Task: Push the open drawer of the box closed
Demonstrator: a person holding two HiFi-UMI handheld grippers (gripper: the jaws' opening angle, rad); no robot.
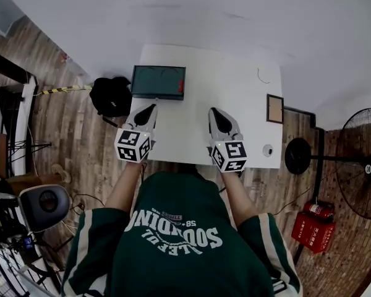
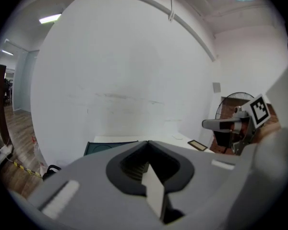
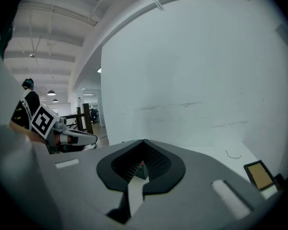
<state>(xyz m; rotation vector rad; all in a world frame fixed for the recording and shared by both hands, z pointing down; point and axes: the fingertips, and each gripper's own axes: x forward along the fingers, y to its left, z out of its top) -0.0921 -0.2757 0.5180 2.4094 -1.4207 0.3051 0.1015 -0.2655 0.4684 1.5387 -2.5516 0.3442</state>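
A dark green box [image 1: 158,82] lies at the far left of the white table [image 1: 235,85], with a small red part [image 1: 180,86] at its right end. From above I cannot make out how far its drawer stands out. My left gripper [image 1: 151,108] hovers just in front of the box, its jaws shut on nothing. In the left gripper view the box [image 2: 103,147] shows beyond the closed gripper [image 2: 148,142]. My right gripper [image 1: 214,111] is over the table's middle, to the right of the box and clear of it. It [image 3: 143,140] is also shut and empty.
A small brown framed panel [image 1: 274,108] lies at the table's right edge, with a thin wire [image 1: 260,76] behind it and a white round thing [image 1: 267,150] near the front corner. A black bag [image 1: 111,96] sits on the floor left of the table, a standing fan [image 1: 358,163] on the right.
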